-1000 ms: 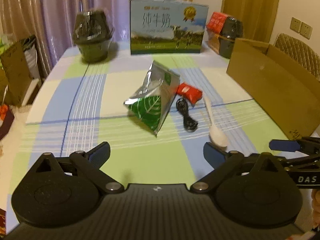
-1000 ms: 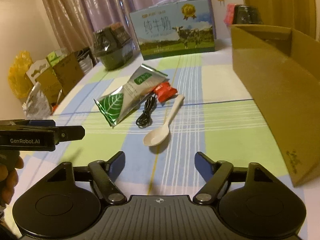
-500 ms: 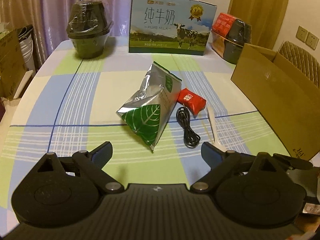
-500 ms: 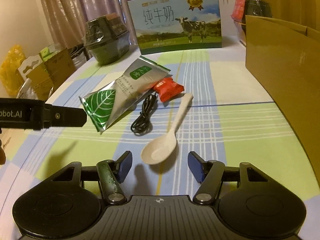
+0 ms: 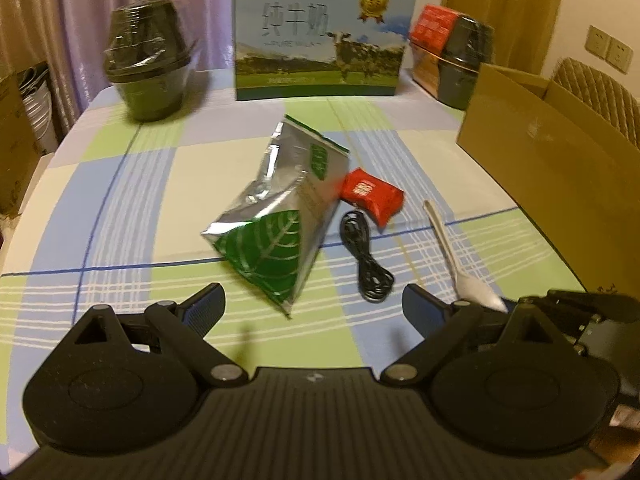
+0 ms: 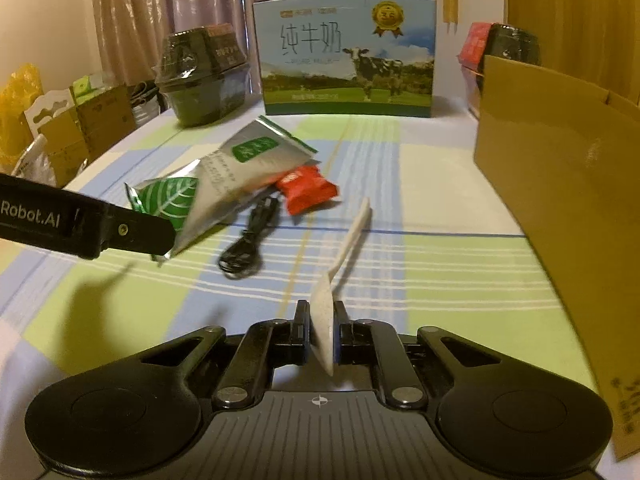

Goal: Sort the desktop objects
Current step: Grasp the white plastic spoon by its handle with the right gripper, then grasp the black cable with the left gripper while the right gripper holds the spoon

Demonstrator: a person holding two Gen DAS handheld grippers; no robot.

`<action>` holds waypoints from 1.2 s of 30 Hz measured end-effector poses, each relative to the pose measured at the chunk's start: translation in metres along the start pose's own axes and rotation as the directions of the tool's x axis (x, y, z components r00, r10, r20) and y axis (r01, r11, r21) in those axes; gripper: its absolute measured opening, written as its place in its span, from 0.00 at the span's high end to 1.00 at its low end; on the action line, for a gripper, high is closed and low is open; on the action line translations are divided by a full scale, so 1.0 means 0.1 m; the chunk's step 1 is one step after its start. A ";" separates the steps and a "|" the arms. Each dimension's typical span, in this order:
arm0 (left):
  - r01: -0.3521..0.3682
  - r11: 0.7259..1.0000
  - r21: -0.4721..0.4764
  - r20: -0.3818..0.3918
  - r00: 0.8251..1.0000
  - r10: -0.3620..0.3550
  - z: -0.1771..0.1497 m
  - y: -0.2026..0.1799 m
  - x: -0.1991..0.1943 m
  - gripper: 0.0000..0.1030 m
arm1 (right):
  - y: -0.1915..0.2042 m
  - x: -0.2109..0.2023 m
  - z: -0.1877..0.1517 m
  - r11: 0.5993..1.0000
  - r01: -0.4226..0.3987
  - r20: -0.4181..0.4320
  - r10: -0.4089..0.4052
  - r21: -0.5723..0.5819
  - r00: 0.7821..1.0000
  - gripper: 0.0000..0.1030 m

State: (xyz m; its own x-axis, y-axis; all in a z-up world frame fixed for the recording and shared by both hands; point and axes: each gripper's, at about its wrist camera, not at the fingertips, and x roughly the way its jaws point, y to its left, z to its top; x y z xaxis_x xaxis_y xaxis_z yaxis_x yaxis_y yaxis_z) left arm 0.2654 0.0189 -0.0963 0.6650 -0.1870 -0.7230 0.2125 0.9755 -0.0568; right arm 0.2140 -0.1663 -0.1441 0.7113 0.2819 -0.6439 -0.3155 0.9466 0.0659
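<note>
— So, where's the spoon (image 6: 338, 264)?
— Pinched by its bowl in the right gripper (image 6: 322, 334), handle slanting forward over the table (image 6: 440, 272).
— And the left gripper (image 5: 314, 306)?
— Spread wide, holding nothing, hovering just short of the foil bag (image 5: 276, 216).
— What crowds the spot?
— A black cable (image 6: 248, 240) lies just left of the spoon, a red packet (image 6: 306, 192) beyond it, touching the bag. The cardboard box (image 6: 560, 184) stands close on the right; a milk carton (image 6: 348, 52) sits far back.
</note>
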 end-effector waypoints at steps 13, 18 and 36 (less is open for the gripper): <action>0.092 0.993 0.079 -0.011 0.996 -0.092 -0.01 -0.42 0.29 0.35 | -0.55 -0.16 -0.01 0.995 0.073 0.022 -0.072 -0.067 0.997 0.94; 0.051 0.992 0.117 0.010 0.999 -0.052 0.01 -0.54 0.47 0.35 | -0.61 -0.16 -0.02 0.996 0.052 0.023 -0.051 -0.068 0.998 0.94; 0.026 0.997 0.077 -0.034 0.999 -0.023 0.03 -0.54 0.61 0.87 | -0.59 -0.23 -0.09 0.997 0.042 -0.002 -0.043 -0.066 0.999 0.94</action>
State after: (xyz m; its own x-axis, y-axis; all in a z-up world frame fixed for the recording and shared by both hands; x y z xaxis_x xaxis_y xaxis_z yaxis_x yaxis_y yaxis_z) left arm 0.2964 -0.0458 -0.1357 0.6354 -0.2056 -0.7443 0.2842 0.9585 -0.0222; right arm 0.2102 -0.2301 -0.1403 0.7230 0.2410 -0.6475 -0.3256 0.9454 -0.0117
